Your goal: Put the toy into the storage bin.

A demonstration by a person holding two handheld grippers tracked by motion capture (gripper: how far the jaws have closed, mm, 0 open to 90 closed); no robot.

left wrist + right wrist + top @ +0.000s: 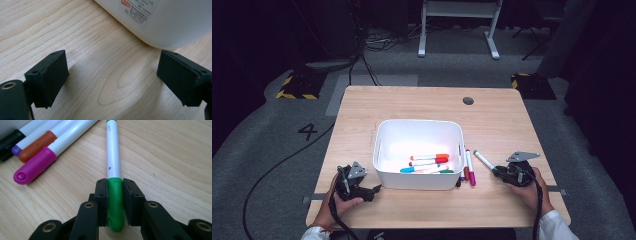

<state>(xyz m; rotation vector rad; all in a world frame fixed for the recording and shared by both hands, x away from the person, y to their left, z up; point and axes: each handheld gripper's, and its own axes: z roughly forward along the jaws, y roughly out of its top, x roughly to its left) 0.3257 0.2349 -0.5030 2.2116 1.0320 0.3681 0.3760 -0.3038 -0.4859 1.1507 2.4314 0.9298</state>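
Wooden table [422, 102] is the biggest thing, light brown with a small dark hole [468, 100] near its far edge. On its middle sits a white plastic bin [384, 145]. Inside the bin lie a few markers [430, 163] with red, blue and green caps. Just to the right of the bin, on the wood, four more markers lie side by side: a black one [10, 138], a purple one [17, 149], a brown one [37, 143] and a pink one [32, 167].

A bit further right lies the green marker [113, 157], near the table's right edge, apart from the other four. The right gripper [115, 195] has its two black pads pressed tight on the green cap end, and the white body points away from it toward the bin.

The left gripper [112, 75] rests low over the wood at the bin's near left corner. Its pads are spread wide with only bare table between them.
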